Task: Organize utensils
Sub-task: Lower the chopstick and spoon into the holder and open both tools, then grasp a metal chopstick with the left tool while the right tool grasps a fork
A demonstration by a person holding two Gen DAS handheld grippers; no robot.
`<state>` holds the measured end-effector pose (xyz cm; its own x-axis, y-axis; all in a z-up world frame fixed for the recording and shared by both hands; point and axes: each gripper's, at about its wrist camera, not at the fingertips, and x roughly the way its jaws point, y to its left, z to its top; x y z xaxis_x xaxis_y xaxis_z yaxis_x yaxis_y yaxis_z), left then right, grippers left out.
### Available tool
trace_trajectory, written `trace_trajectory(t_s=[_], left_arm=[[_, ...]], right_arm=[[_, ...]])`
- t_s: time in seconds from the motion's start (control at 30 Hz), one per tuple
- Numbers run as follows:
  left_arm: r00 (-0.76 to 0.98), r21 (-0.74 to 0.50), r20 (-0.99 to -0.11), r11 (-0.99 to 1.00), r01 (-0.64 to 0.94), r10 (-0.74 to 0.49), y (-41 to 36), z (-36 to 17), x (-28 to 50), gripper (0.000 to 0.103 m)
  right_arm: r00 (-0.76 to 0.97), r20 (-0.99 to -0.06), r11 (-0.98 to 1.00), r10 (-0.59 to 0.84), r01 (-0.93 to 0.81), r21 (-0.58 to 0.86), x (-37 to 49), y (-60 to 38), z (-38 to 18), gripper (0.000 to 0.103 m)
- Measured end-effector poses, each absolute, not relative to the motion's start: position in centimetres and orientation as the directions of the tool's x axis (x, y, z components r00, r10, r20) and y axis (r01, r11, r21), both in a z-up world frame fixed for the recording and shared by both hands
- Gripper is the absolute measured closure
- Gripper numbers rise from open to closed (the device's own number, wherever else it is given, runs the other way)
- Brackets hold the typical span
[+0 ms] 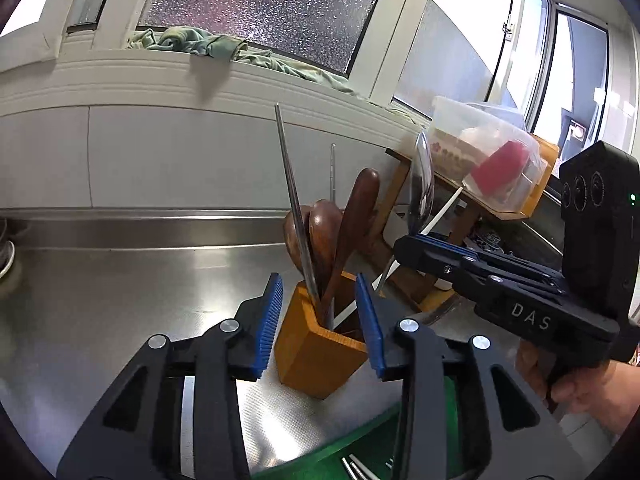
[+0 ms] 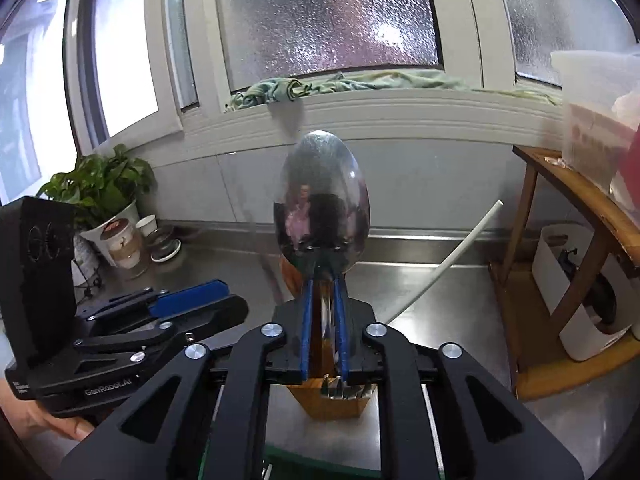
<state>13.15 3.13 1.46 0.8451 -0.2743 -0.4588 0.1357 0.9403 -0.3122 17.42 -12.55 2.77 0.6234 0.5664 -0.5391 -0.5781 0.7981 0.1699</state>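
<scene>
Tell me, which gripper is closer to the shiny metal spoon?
Right. The spoon sits between the jaws of the right gripper; the left gripper is open off to its side, facing the wooden holder.

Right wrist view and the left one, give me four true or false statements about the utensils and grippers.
1. The metal spoon stands bowl up between the fingers of the right gripper. True.
2. The wooden holder is empty. False: wooden spoons stand in it.
3. The left gripper grips a wooden spoon. False: its jaws are open and grip nothing.
4. A green cloth lies on the window sill. True.
</scene>
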Motion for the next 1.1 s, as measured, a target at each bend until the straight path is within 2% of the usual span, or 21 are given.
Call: trace_trajectory(t_s=[0.07,0.13,0.17,0.2,0.37,0.43,0.53,0.67,0.9,1.1], left_arm=[[0.843,-0.321,-0.466,0.939,0.123,-0.270,3.5,1.4,13.0,0.068],[0.843,-0.333,-0.466,0.936,0.112,-0.267,3.9,1.4,12.7,0.067],[0.844,-0.339,-0.466,0.935,0.109,-0.267,4.0,1.4,12.5,0.065],[0.845,-0.342,-0.465,0.934,0.106,-0.266,4.1,1.5,12.4,0.063],[0.849,-0.357,-0.461,0.930,0.088,-0.257,4.7,2.2,11.3,0.055],[0.853,-0.363,-0.457,0.928,0.082,-0.254,4.9,2.7,10.8,0.051],[0.856,-0.367,-0.451,0.927,0.081,-0.253,5.0,3.6,9.9,0.043],[0.847,-0.339,-0.469,0.936,0.090,-0.251,4.4,4.7,8.6,0.034],[0.777,-0.380,-0.564,0.923,0.054,-0.278,3.8,5.3,6.3,0.018],[0.638,-0.471,-0.688,0.881,-0.031,-0.345,3.4,3.1,5.2,0.016]], right_arm=[[0.621,-0.542,0.799,0.567,-0.574,0.179,17.4,-12.7,2.8,0.084],[0.624,-0.531,0.802,0.573,-0.561,0.206,17.4,-13.0,3.2,0.071],[0.620,-0.526,0.799,0.582,-0.556,0.228,17.5,-13.2,3.4,0.053],[0.619,-0.511,0.794,0.597,-0.548,0.263,17.6,-13.7,3.8,0.044],[0.643,-0.458,0.789,0.614,-0.526,0.319,17.4,-15.3,5.9,0.044],[0.655,-0.430,0.783,0.622,-0.524,0.334,16.8,-16.3,7.1,0.040],[0.655,-0.412,0.774,0.633,-0.534,0.341,15.7,-17.9,8.6,0.030],[0.574,-0.461,0.735,0.677,-0.550,0.395,14.6,-19.9,9.2,0.010],[0.480,-0.561,0.733,0.674,-0.532,0.425,12.5,-23.2,8.0,0.005],[0.365,-0.675,0.741,0.641,-0.523,0.421,10.5,-23.3,5.6,0.005]])
